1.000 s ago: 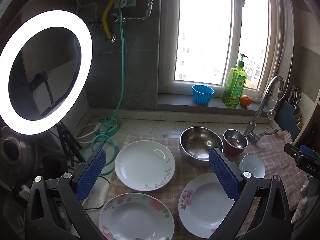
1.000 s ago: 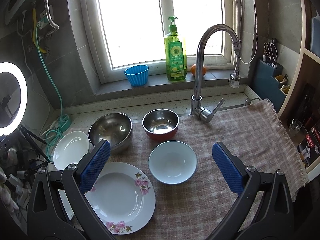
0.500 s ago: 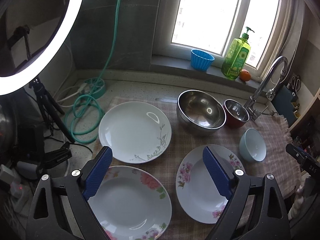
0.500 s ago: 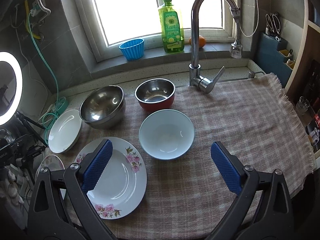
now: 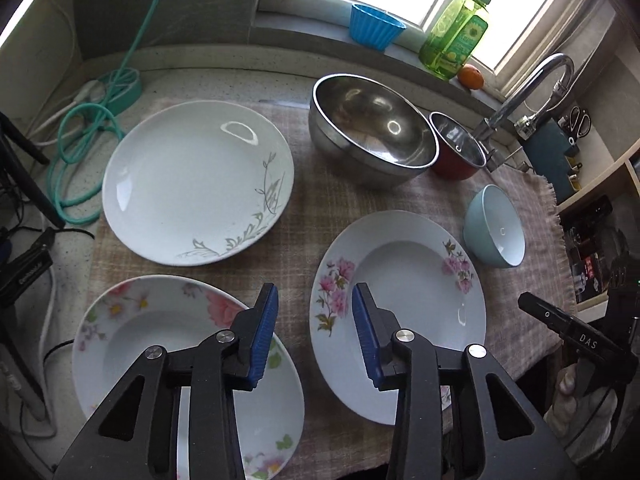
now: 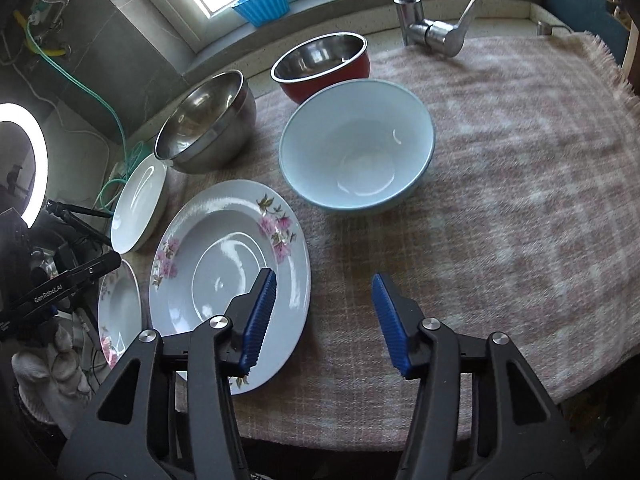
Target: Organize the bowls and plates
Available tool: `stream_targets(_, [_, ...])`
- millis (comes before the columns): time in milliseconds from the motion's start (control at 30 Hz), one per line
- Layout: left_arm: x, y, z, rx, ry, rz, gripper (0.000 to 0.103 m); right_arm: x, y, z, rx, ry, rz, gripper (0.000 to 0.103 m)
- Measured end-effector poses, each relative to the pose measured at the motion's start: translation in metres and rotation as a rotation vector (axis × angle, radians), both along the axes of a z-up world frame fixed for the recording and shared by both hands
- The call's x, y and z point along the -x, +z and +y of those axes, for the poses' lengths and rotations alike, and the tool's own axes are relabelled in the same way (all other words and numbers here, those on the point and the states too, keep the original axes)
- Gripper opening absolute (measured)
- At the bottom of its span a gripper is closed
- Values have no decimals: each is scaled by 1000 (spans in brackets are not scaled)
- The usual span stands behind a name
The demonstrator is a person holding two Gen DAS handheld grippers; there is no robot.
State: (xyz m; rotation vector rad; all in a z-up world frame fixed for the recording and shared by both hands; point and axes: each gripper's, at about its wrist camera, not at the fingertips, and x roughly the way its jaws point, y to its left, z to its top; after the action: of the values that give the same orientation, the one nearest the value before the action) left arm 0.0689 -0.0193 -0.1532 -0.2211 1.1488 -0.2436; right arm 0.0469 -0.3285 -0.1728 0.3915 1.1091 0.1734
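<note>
Blue ribbed pads mark both tools. Left wrist view: the left gripper (image 5: 314, 330) has dipped toward the checked cloth (image 5: 304, 200) since a second ago, when the ring light and window filled this view, and its jaws, then spread wide, are closing with nothing between them. Under its tips, at 6 o'clock, lies the gap between two flowered plates: the pink-rose plate (image 5: 132, 344) at 7 o'clock and the pink-blossom plate (image 5: 412, 280) at 5 o'clock. A grey-sprig white plate (image 5: 192, 184) sits at 10 o'clock. The large steel bowl (image 5: 372, 128) and the red-walled steel bowl (image 5: 456, 148), touching or nearly so, stand at 1 o'clock; the pale blue bowl (image 5: 496, 232) stands at 3 o'clock.

Right wrist view: the right gripper (image 6: 324, 318) has likewise sunk, and its jaws are narrowing on empty air over the cloth. Its left pad hangs over the near rim of the pink-blossom plate (image 6: 224, 256); contact cannot be told. The pale blue bowl (image 6: 356, 148) stands at 12 o'clock, apart from the plate.

Reading: no dish is stacked yet; both tools appear to be sizing for a rim grip, probably on the plates nearest them.
</note>
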Motion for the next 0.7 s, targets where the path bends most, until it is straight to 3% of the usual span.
stream_targets(367, [-16, -24, -4, 60, -32, 100, 25, -13, -30, 6, -138, 15, 88, 39])
stream_targets(700, [-27, -36, -4, 71, -30, 133, 19, -25, -43, 8, -201, 31, 137, 20])
